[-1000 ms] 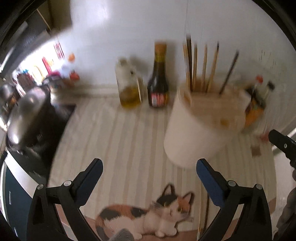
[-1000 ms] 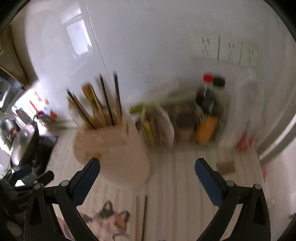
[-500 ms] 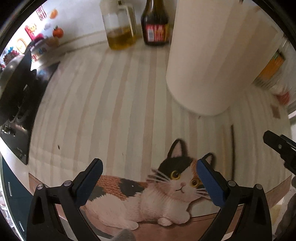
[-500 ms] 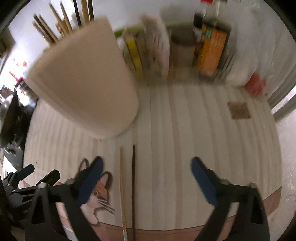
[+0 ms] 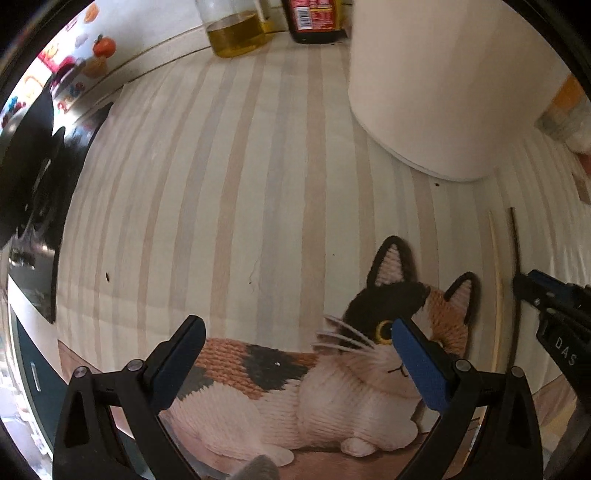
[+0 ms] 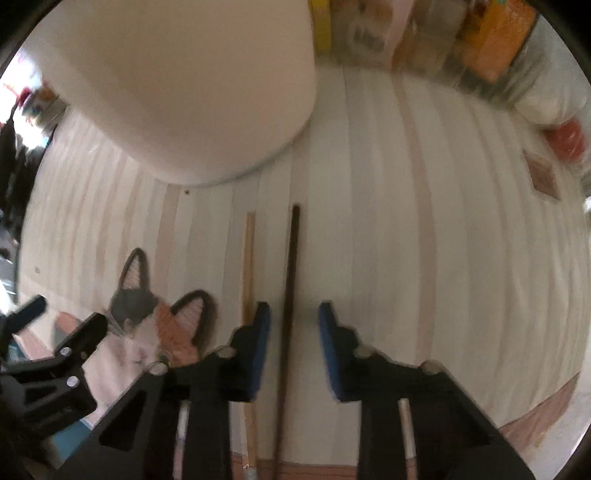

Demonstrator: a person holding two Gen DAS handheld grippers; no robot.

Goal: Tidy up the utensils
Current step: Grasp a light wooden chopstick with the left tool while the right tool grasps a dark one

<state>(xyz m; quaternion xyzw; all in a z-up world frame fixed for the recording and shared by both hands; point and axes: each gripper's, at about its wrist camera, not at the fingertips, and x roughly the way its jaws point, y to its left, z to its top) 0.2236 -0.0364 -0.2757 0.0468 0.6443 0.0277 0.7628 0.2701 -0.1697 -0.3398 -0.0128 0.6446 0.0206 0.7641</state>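
Blue-padded fingers (image 6: 258, 345) of the right gripper (image 6: 293, 347) stand at a narrow gap astride the dark chopstick (image 6: 290, 295), which lies lengthwise on the striped mat (image 6: 424, 240) and touches neither pad as far as the blur lets me tell. Just left of the left pad lies the pale wooden chopstick (image 6: 248, 266), running alongside the dark one. To do this pick well, I would keep the pale stick outside the jaws, lower until the pads flank the dark stick's thickness, then close squarely so it does not roll or pivot. Only 1 stick should come up. Off to the left, the left gripper (image 5: 295, 363) hangs wide apart and empty over the cat picture (image 5: 332, 369). Farther back stands the cream utensil holder (image 6: 192, 85), the likely destination; beyond it are 2 bottles (image 5: 236, 33).
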